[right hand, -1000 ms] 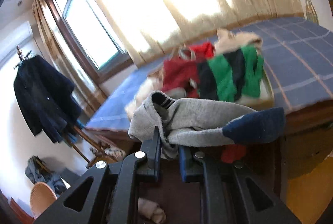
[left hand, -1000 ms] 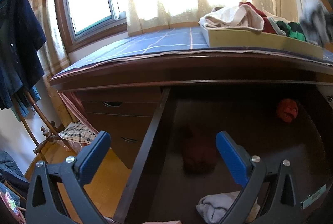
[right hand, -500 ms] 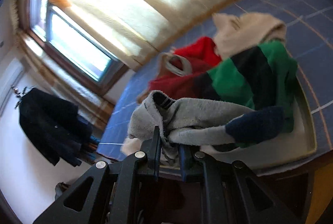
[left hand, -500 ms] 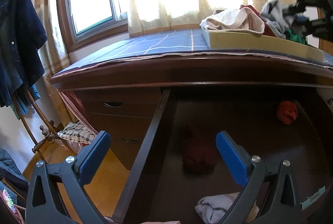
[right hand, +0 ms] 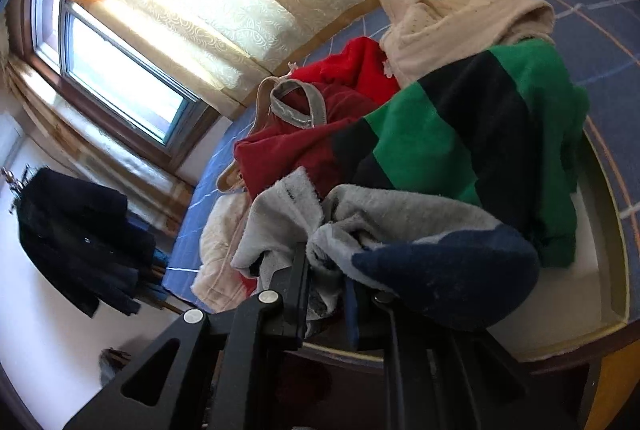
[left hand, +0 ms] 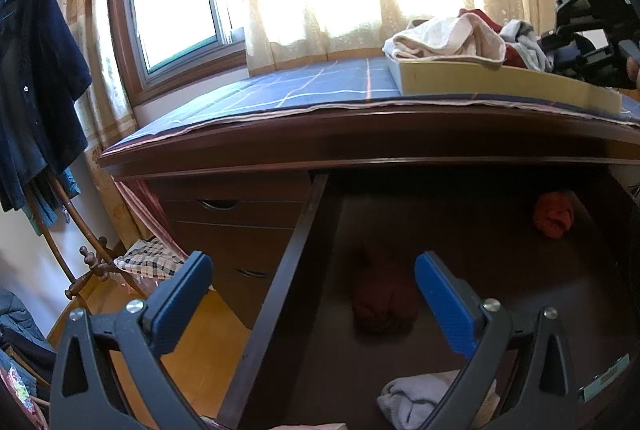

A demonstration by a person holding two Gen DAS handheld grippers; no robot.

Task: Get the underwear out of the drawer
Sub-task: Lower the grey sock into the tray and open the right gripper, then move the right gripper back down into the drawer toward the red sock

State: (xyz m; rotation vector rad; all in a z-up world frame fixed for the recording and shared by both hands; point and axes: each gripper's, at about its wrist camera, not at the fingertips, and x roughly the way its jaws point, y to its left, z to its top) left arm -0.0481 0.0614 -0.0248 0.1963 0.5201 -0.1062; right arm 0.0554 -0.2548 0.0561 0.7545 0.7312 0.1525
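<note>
Since a second ago, our right gripper (right hand: pixel 326 272) has carried the grey terry sock-like garment with a navy toe (right hand: pixel 400 230) up from the drawer front and over the tray; the left has not shifted.

We note the dark brown wooden dresser (left hand: pixel 360 142) filling the left wrist view, its top covered by a blue cloth with pale grid lines (left hand: pixel 304 90). Its wide open drawer (left hand: pixel 288 262) sits pulled out below the top's edge. On the cloth stands a shallow pale yellow-green tray (left hand: pixel 480 86), heaped with clothing.

From the right wrist view we read the pile: a green and black striped knit piece (right hand: pixel 472 134) on the right, a dark red garment with a grey waistband (right hand: pixel 296 146) to its left, a cream dotted fabric piece (right hand: pixel 452 22) behind. The grey garment hangs over the tray's near edge, touching the pile, clamped between our right gripper's nearly closed jaws.

Inside the drawer we see three items lying well apart: a dark maroon bundle (left hand: pixel 384 306) in the middle, an orange-red bundle (left hand: pixel 554 214) at the back right, a white rolled cloth (left hand: pixel 416 396) at the front.

Our left gripper (left hand: pixel 312 302) hovers over the drawer's left side wall, blue pads (left hand: pixel 444 302) spread wide, nothing between them.
</note>
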